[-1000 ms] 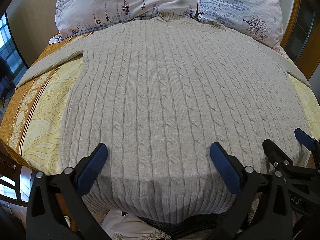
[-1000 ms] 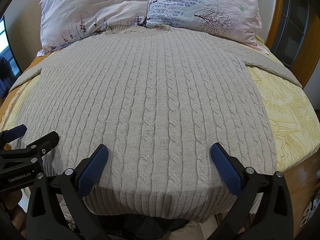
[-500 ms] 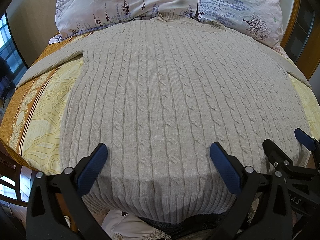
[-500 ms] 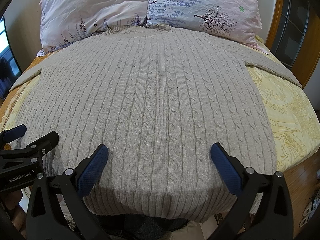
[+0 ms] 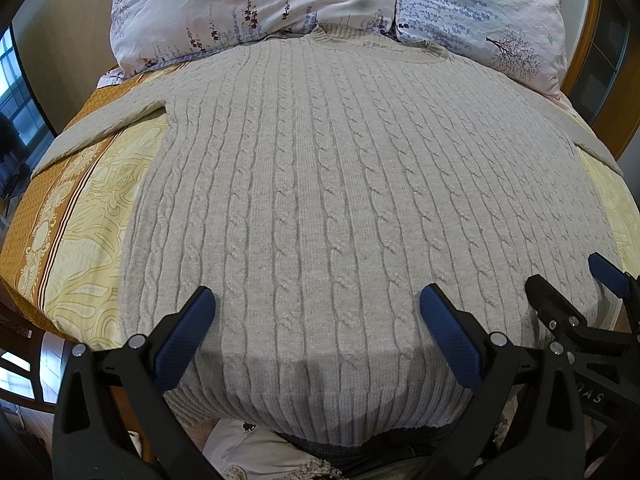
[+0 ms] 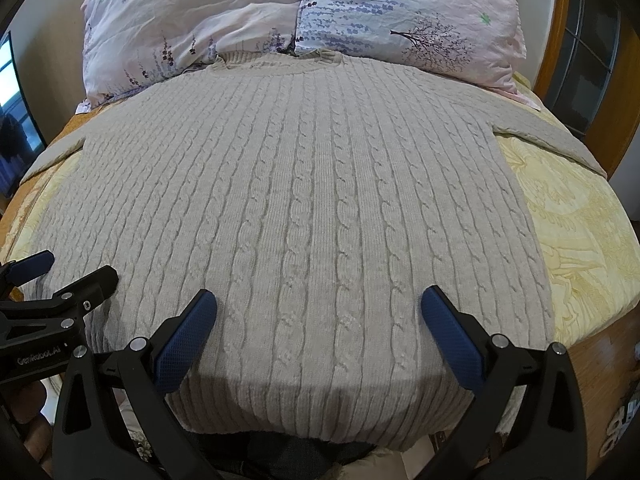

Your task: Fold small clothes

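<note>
Beige cable-knit sweater (image 5: 340, 200) lies flat, front up, on the bed's yellow patterned bedspread (image 5: 92, 216), collar twd two floral pillows (image 5: 256, 4) at the headboard end, ribbed hem hanging just over the near edge. Both sleeves spread out to the sides.

Left gripper (image 5: 316, 316) hovers over the hem area, blue pads (image 5: 182, 340) wide apart, nothing btwn them. Right gripper (image 6: 318, 318) same: wide-spread jaws above the sweater's lower part, holding nothing.

No containers in either view.

Left wrist view only: orange-brown border stripe of the bedspread w/ ornament pattern at left, window at far left, white fabric w/ dark print below the hem. It also catches the right gripper (image 5: 572, 280) from the side at lower right.

Right wrist view only: wooden bed frame (image 6: 592, 360) at lower right, dark screen at far left, glass-paned door at right. Left gripper (image 6: 70, 268) shows at lower left, its body reading "GenRobot.AI". In the left view, the right gripper's lettering is partly visible, approx "DAS", rest hidden.
</note>
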Tool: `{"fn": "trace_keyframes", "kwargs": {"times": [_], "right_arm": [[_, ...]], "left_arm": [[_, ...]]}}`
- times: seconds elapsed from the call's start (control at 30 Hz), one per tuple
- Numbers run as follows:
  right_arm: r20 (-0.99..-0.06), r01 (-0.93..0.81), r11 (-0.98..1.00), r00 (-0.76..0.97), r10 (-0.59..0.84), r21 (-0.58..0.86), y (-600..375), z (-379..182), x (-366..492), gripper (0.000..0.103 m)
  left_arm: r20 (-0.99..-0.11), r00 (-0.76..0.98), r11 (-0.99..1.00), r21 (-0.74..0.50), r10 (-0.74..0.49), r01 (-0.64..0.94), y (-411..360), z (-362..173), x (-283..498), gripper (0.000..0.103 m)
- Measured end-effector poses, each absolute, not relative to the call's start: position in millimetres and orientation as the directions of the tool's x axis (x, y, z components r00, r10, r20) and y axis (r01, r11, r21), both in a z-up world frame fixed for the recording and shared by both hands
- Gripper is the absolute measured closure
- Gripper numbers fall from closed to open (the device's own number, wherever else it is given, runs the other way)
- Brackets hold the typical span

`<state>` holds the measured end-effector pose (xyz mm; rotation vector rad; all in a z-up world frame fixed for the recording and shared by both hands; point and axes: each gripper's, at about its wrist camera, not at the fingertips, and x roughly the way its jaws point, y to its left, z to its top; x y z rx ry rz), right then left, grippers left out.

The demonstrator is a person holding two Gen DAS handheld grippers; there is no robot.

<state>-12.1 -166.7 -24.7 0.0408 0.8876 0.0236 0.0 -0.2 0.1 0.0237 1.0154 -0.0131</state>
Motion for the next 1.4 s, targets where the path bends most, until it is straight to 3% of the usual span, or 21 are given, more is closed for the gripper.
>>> {"fn": "trace_keyframes", "kwargs": {"times": [0.6, 0.8, 0.97, 1.03, 1.1, 1.2, 1.4], "right_arm": [[-0.764, -0.035, 0.998, 0.643, 0.062, 0.051, -162, -26, 0, 0.001], [-0.716, -0.068, 0.995, 0.691, 0.102, 0.076, -189, -20, 16, 0.001], [-0.638, 0.113, 0.948, 0.762, 0.109, 0.298, -290, 12, 46, 0.001], [-0.635, 0.208, 0.905, 0.768, 0.083, 0.371, -335, 14, 63, 0.006], [-0.649, 0.285, 0.857, 0.757, 0.073, 0.428, -375, 8, 81, 0.022], [-0.676, 0.401, 0.734, 0.729, 0.106, 0.548, -430, -14, 103, 0.038], [-0.673, 0.49, 0.581, 0.726, 0.14, 0.65, -480, -41, 125, 0.042]], "left_arm": [[-0.825, 0.564, 0.999, 0.038, 0.023, 0.016, 4, 6, 21, 0.002], [-0.83, 0.555, 0.997, -0.023, -0.059, 0.071, 8, 15, 51, 0.002], [-0.806, 0.588, 0.995, -0.008, -0.066, 0.101, 9, 31, 78, 0.002], [-0.785, 0.61, 0.992, -0.04, -0.106, 0.122, 11, 38, 89, 0.002], [-0.765, 0.624, 0.985, -0.085, -0.159, 0.147, 13, 42, 98, 0.002], [-0.76, 0.616, 0.977, -0.137, -0.209, 0.162, 17, 42, 113, 0.002], [-0.735, 0.654, 0.981, -0.083, -0.18, 0.176, 14, 47, 134, 0.002]]}}
